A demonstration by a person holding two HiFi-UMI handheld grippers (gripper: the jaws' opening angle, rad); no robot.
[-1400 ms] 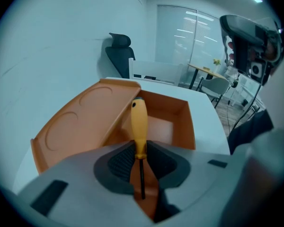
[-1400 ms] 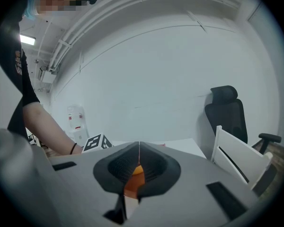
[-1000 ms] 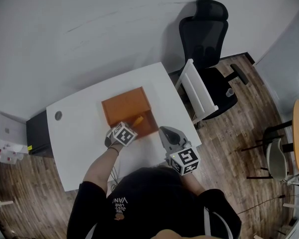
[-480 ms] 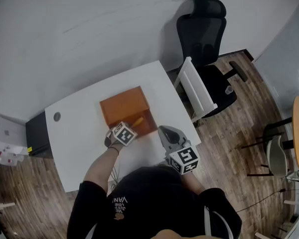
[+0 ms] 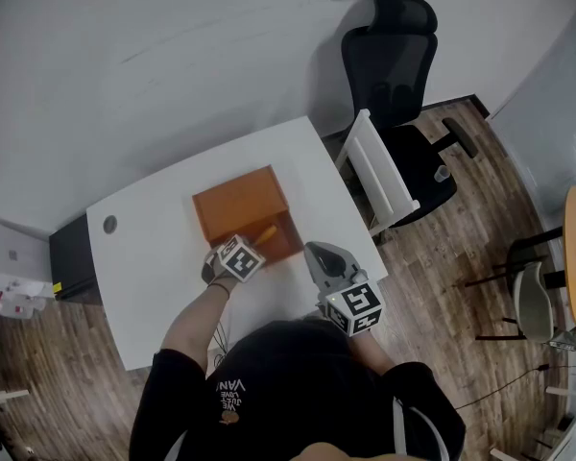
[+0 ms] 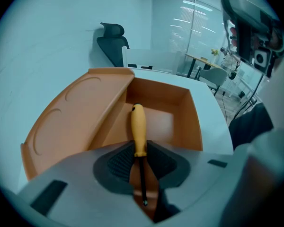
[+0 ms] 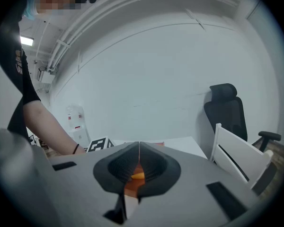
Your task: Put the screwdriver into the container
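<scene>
An orange container stands open on the white table, its lid folded back beside it. My left gripper is at the container's near edge, shut on the screwdriver. The yellow handle points forward over the open box, and the dark shaft runs back between the jaws. The lid lies to the left of the box. My right gripper hovers over the table's near right part, shut with nothing held. In the right gripper view, the gripper faces the container, and a bit of orange shows past its jaws.
A white chair and a black office chair stand right of the table. The table has a round cable hole at its far left. A small cabinet sits at the left, on a wooden floor.
</scene>
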